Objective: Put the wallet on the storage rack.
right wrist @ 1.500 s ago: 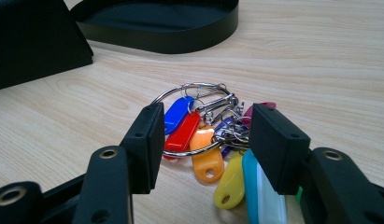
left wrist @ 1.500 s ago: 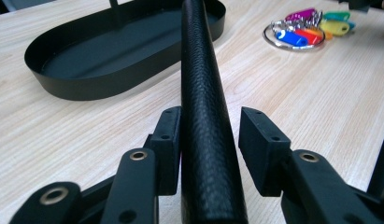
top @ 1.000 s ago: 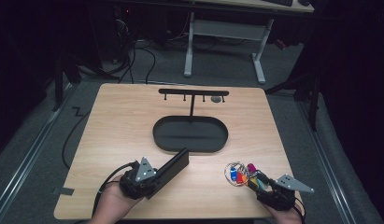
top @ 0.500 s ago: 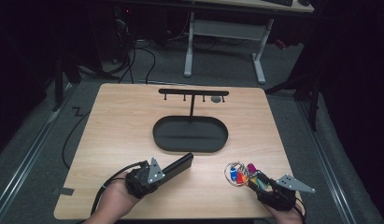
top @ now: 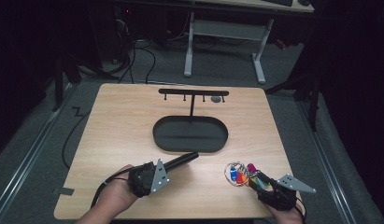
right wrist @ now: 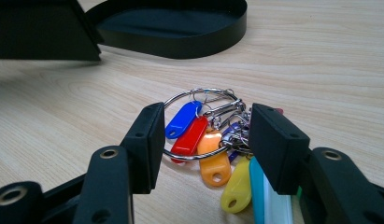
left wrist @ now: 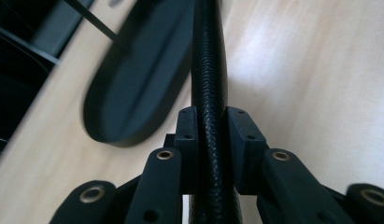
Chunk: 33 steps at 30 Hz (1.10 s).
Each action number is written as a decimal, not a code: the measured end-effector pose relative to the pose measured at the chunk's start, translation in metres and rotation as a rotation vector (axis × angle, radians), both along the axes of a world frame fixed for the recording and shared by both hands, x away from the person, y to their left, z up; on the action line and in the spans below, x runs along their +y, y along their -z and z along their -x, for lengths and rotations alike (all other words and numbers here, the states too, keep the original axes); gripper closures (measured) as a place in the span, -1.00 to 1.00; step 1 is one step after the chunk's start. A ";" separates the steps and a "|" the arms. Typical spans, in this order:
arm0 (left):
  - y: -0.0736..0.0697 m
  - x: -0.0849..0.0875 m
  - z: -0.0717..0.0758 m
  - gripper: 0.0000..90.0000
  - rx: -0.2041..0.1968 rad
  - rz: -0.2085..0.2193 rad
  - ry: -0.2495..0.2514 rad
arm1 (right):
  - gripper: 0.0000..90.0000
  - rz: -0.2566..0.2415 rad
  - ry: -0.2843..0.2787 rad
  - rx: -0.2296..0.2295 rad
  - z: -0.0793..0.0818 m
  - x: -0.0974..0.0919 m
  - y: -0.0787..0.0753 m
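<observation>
The flat wooden tabletop (top: 133, 116) is pale tan with a fine lengthwise grain. Near its middle sits a matte black oval metal tray (top: 190, 134), and a thin black T-shaped rack (top: 193, 92) rises toward the far edge. A black textured leather case (left wrist: 208, 70) shows a fine pebbled weave. By the near right corner lies a silver key ring (right wrist: 199, 122) with blue, red, orange, yellow, teal and purple plastic tags.

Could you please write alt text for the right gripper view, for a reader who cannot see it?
The right gripper has its two black jaws open on either side of a key ring that lies on the wooden table and carries blue, red, orange, yellow and other coloured tags. Behind it sits a black oval tray.
</observation>
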<state>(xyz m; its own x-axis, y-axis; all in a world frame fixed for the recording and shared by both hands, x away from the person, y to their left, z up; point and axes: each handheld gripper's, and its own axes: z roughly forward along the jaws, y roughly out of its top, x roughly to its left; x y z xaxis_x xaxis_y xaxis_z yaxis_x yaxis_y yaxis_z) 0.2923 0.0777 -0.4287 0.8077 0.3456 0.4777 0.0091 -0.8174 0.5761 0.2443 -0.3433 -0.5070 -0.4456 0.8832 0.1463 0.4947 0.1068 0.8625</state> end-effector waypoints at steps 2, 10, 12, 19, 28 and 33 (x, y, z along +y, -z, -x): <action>-0.001 -0.001 -0.001 0.69 -0.037 0.001 0.008 | 0.04 0.001 -0.001 0.000 0.000 0.000 0.000; -0.003 -0.011 -0.006 0.70 -0.159 -0.039 0.064 | 0.04 0.005 -0.003 0.003 -0.001 0.000 0.001; -0.003 -0.014 -0.009 0.70 -0.187 -0.063 0.075 | 0.04 0.008 -0.002 0.001 0.000 0.000 0.001; -0.003 -0.026 -0.022 0.70 -0.234 -0.113 0.105 | 0.04 0.003 0.019 0.003 0.006 -0.005 0.001; -0.005 -0.039 -0.041 0.70 -0.324 -0.147 0.142 | 0.04 0.008 0.061 0.010 0.025 -0.017 0.003; -0.002 -0.045 -0.055 0.70 -0.363 -0.163 0.153 | 0.04 0.008 0.082 0.007 0.034 -0.023 0.003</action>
<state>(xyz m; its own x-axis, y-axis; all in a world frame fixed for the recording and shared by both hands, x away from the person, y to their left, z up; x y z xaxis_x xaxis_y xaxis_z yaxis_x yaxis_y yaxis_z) 0.3470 0.0322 -0.4268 0.6130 0.1314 0.7791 -0.2992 -0.8740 0.3829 0.2101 -0.3665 -0.5099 -0.3704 0.9180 0.1419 0.5079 0.0723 0.8584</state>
